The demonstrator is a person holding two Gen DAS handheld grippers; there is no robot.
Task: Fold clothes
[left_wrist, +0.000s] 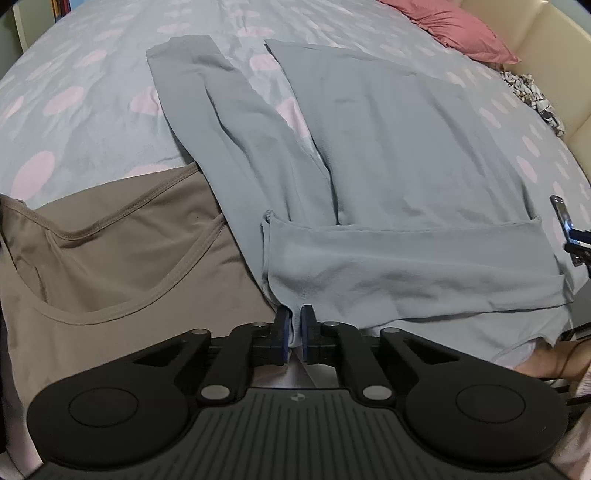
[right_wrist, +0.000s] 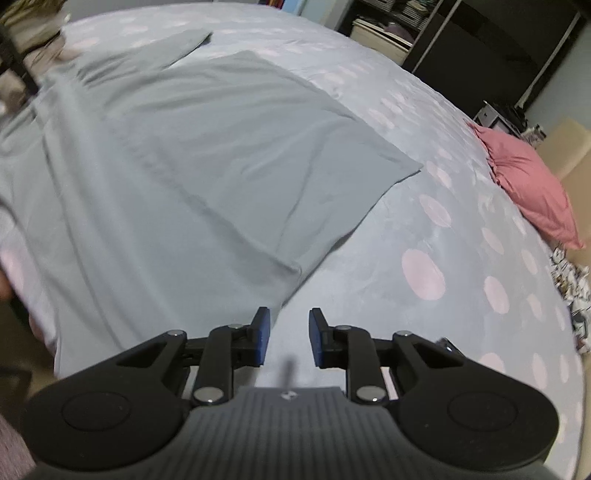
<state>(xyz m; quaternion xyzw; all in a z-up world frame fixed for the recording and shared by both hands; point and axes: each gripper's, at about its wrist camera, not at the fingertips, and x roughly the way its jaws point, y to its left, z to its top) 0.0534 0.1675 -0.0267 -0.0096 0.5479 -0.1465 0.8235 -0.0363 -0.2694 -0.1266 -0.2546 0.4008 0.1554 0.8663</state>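
A grey-blue long-sleeved top (left_wrist: 388, 155) lies spread on the bed, one sleeve (left_wrist: 207, 96) stretched away at the left and its near part folded over in a band (left_wrist: 406, 258). My left gripper (left_wrist: 294, 325) is shut on the near edge of this top, cloth pinched between the blue pads. In the right wrist view the same top (right_wrist: 207, 155) covers the left and middle of the bed. My right gripper (right_wrist: 289, 338) is open just above the bedsheet, beside the top's right edge, with nothing between its fingers.
A brown sleeveless top (left_wrist: 110, 258) lies at the left near edge of the bed. The bedsheet (right_wrist: 443, 229) is grey-blue with pink dots. A pink pillow (right_wrist: 532, 184) lies at the far right. Dark shelves (right_wrist: 443, 33) stand beyond the bed.
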